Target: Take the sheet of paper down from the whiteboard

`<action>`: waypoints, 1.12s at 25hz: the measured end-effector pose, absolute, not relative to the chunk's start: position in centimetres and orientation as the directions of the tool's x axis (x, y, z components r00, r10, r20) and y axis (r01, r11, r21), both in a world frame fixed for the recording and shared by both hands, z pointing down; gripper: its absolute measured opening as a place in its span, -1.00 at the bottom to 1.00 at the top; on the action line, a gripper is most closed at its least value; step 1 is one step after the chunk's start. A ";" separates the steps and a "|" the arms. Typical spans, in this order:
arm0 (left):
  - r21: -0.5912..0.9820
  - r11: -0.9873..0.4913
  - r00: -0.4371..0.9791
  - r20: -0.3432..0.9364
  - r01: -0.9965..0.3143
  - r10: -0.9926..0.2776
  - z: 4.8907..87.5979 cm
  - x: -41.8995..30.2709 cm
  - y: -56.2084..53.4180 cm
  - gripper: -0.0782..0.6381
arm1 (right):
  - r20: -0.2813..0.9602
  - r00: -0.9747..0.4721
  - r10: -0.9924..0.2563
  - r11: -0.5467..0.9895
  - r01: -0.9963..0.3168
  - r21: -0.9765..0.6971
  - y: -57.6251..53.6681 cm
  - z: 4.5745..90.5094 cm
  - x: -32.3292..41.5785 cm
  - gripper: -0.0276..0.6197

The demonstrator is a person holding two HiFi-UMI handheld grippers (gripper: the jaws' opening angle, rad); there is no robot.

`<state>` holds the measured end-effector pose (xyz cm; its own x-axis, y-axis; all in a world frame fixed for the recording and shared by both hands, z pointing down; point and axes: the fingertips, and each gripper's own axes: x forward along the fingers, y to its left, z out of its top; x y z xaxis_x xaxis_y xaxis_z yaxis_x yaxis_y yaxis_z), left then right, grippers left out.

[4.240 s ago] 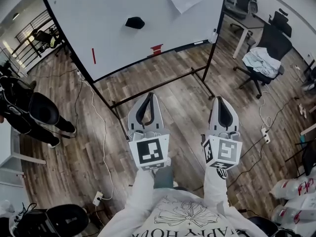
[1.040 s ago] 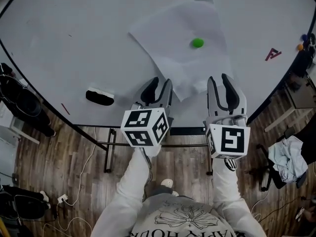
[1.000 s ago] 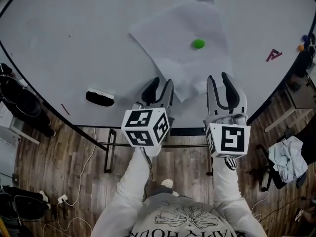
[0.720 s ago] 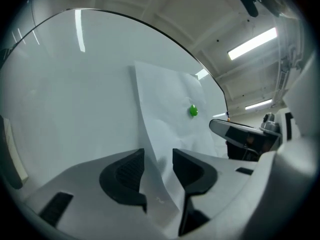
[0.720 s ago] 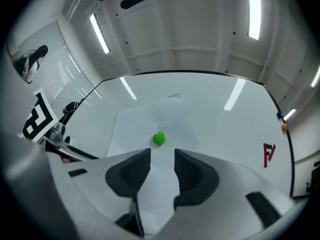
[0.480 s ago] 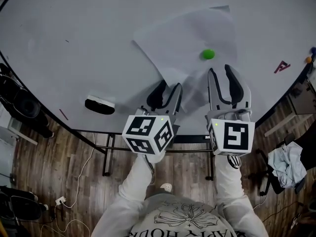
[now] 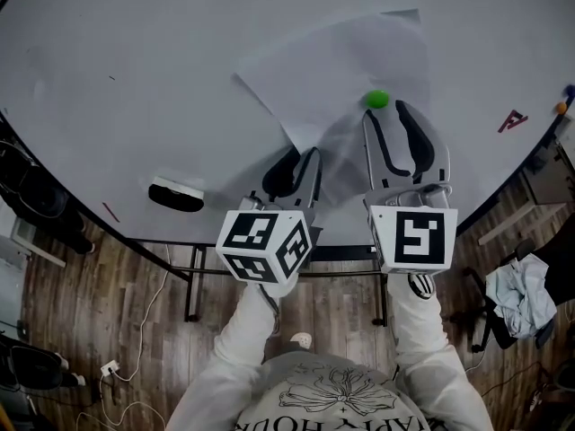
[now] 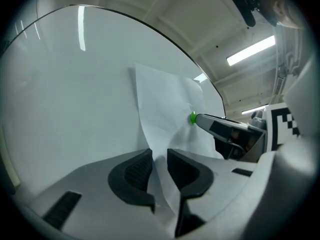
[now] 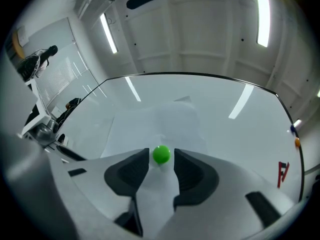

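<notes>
A white sheet of paper [image 7: 332, 61] hangs tilted on the whiteboard [image 7: 135, 61], pinned by a round green magnet [image 7: 376, 100]. My left gripper [image 7: 304, 155] reaches the sheet's lower corner. In the left gripper view the paper [image 8: 165, 109] runs between the jaws of my left gripper [image 8: 159, 156]; they have just been closing, and a gap still shows between the pads. My right gripper [image 7: 386, 110] is at the magnet. In the right gripper view the magnet [image 9: 161, 154] sits between the tips of my right gripper [image 9: 161, 160], which has just been opening and does not touch it.
A black eraser [image 7: 174, 194] sticks to the board at the lower left, and a red mark [image 7: 512, 120] is at the right. Below the board are its stand [image 7: 193, 285], a wooden floor with cables, and an office chair with cloth [image 7: 517, 294] at the right.
My right gripper has risen along the paper to the green magnet. My left gripper has moved slightly onto the sheet's lower corner, which now lies between its jaws, and its jaws have narrowed.
</notes>
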<state>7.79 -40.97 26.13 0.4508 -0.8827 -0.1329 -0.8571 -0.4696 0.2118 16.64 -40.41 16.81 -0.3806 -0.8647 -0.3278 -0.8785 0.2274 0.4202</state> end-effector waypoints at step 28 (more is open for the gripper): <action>0.187 -0.446 0.410 -0.204 -0.875 -0.889 23.7 5.9 -39.8 -0.77 | -0.306 -0.327 -0.894 0.175 -0.885 0.432 -41.7 16.5 16.3 -0.55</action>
<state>5.94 -39.75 23.69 0.4096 -0.8891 -0.2043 -0.8752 -0.4462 0.1869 16.30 -41.73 16.45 -0.3266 -0.8944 -0.3058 -0.8848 0.1754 0.4318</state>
